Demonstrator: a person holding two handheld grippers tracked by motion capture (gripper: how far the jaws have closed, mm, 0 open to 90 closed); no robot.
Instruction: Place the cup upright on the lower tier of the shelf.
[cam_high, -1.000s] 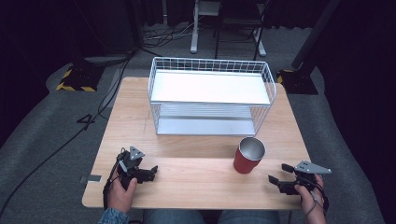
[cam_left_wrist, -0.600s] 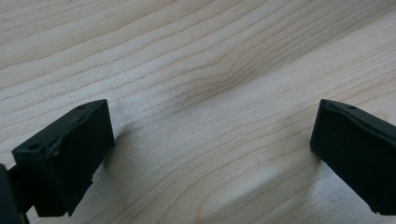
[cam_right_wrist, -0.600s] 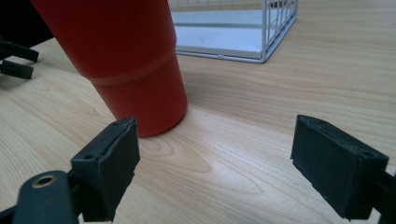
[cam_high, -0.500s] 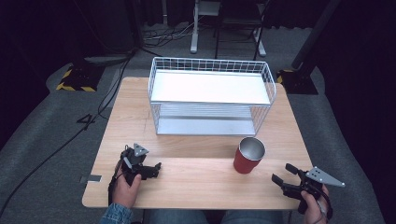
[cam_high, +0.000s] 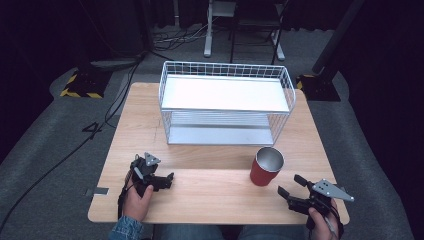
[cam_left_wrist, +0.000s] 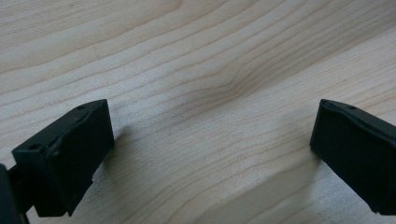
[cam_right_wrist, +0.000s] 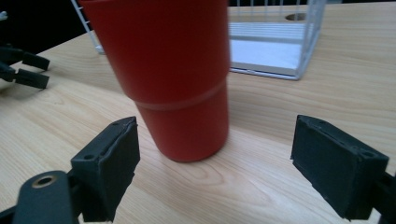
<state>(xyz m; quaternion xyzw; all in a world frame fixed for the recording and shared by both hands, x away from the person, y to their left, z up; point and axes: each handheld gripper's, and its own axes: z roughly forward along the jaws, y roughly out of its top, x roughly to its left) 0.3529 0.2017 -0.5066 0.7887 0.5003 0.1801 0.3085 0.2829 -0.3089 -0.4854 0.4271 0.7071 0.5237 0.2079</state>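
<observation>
The fingers (cam_right_wrist: 107, 165) of the right gripper (cam_high: 295, 188) stand wide apart and hold nothing. Just ahead of them, a little toward the left finger, a red cup (cam_right_wrist: 175, 74) stands upright on the wooden surface (cam_right_wrist: 289, 107); it is near the fingers but they do not touch it. In the high view the cup (cam_high: 266, 166) shows a metal-coloured inside and sits beyond the right gripper, toward the middle of the surface (cam_high: 210, 195).

The fingers (cam_left_wrist: 70, 156) of the left gripper (cam_high: 162, 181) are also wide apart, with nothing between them but bare wood grain (cam_left_wrist: 210, 93). They are close above the surface, and I cannot tell if they touch it. In the right gripper view the left gripper (cam_right_wrist: 25, 67) lies far off at the left edge.

Farther beyond both pairs of fingers stands a white wire rack (cam_high: 225, 107) with two flat shelves, well apart from the cup. Behind the surface the grey floor (cam_high: 60, 130) carries black cables (cam_high: 115, 107).
</observation>
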